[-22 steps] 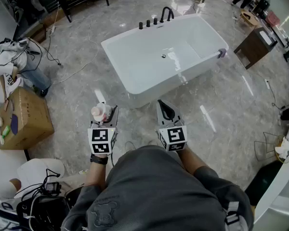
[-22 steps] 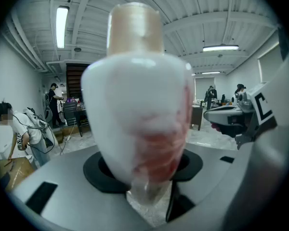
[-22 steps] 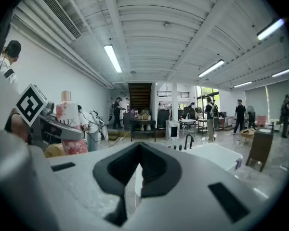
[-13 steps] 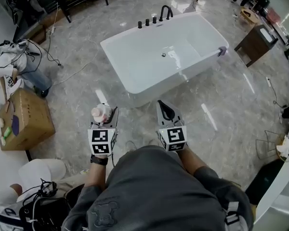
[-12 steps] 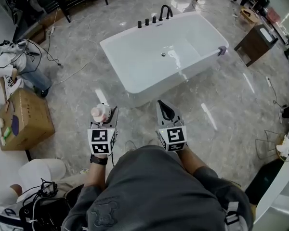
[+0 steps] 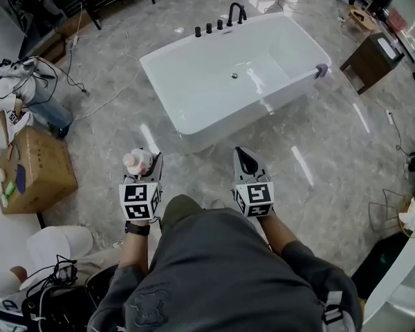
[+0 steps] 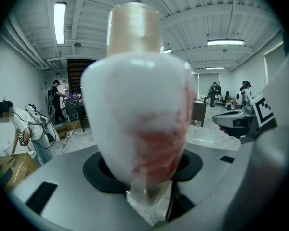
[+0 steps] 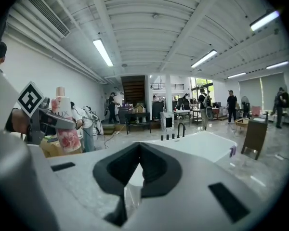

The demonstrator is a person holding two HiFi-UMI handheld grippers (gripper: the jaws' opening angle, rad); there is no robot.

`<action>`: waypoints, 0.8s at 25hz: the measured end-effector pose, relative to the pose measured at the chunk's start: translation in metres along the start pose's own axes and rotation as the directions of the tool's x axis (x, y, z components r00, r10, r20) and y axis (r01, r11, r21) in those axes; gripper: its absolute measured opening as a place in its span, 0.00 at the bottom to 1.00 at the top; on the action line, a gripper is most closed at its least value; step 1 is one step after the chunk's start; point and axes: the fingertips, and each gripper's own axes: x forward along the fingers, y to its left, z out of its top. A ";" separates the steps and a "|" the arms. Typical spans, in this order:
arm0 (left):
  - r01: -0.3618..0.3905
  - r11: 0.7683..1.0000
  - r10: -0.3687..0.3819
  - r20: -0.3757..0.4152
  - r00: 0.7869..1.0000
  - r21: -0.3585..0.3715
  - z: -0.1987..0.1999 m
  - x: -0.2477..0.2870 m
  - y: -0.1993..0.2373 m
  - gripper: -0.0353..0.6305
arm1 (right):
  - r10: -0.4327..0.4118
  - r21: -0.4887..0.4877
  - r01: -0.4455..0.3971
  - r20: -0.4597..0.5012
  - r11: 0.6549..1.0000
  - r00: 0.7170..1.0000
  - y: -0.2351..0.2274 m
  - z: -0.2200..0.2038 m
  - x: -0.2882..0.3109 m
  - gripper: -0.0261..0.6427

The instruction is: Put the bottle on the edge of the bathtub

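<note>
A white bottle (image 6: pixel 137 162) with a pink flower print and a beige cap stands upright between the jaws of my left gripper (image 6: pixel 145 163), which is shut on it. In the left gripper view the bottle (image 7: pixel 139 105) fills the middle, above the left gripper (image 7: pixel 145 182). My right gripper (image 6: pixel 245 162) is shut with nothing in it, level with the left one. The white bathtub (image 6: pixel 158 88) stands on the floor ahead of both grippers. From the right gripper (image 8: pixel 138 177) I see the bathtub (image 8: pixel 202 142) ahead and the bottle (image 8: pixel 66 124) at the left.
Black taps and a spout (image 6: pixel 234 12) sit on the tub's far rim, and a small purple thing (image 6: pixel 321 70) on its right corner. A cardboard box (image 6: pixel 31 168) stands at the left, a wooden cabinet (image 6: pixel 373 55) at the right. The floor is grey marble.
The two grippers have drawn slightly apart, the left one to the left and the right one to the right. The bottle stays in the left gripper. A knee now shows between the arms.
</note>
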 end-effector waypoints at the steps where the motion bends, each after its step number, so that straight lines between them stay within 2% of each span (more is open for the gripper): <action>1: -0.008 1.000 0.008 -0.004 1.000 -0.004 -0.001 0.005 0.002 0.39 | 0.000 0.004 0.000 -0.013 1.000 1.000 -0.004 -0.006 0.004 0.04; 4: -0.033 0.999 0.033 -0.023 0.999 -0.019 -0.004 0.015 0.008 0.39 | 0.017 0.006 -0.017 -0.043 1.000 0.999 -0.012 -0.017 0.011 0.04; 10: -0.051 0.998 0.050 -0.017 0.999 -0.022 0.011 0.062 0.036 0.39 | 0.029 -0.011 -0.029 -0.059 1.000 0.998 -0.027 -0.011 0.057 0.04; 15: -0.028 0.999 0.027 -0.015 1.000 -0.021 0.023 0.129 0.082 0.39 | 0.006 -0.027 -0.009 -0.093 1.000 0.996 -0.031 -0.007 0.116 0.04; 20: 0.010 1.000 -0.011 -0.028 1.000 -0.029 0.042 0.219 0.143 0.39 | -0.034 -0.027 0.030 -0.140 0.999 0.990 -0.036 0.013 0.212 0.04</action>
